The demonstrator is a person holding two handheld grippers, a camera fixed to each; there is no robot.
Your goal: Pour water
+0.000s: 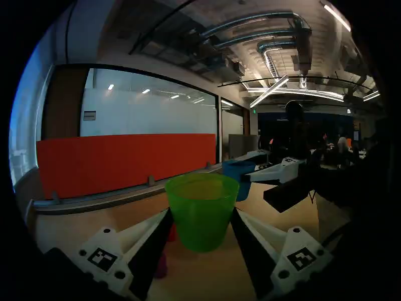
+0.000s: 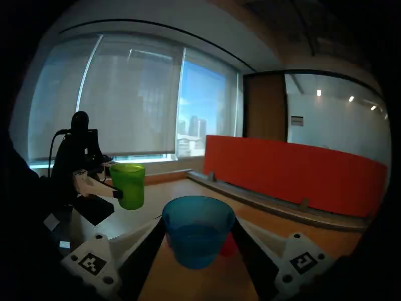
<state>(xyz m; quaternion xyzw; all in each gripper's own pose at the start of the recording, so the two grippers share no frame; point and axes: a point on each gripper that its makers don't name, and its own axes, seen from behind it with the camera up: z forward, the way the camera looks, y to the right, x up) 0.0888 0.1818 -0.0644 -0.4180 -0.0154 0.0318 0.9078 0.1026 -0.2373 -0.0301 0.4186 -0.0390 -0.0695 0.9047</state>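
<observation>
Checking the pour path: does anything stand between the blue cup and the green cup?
Nothing visible: only open air separates the translucent blue plastic cup in the right gripper from the translucent green plastic cup in the left gripper.

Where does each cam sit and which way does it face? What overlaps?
Left gripper view: rides the left gripper, looks along its fingers at the green cup they clamp; orange partition beyond, right gripper at right.
Right gripper view: rides the right gripper, facing the blue cup in its fingers, window behind.
Shared: both cups, the partition.
</observation>
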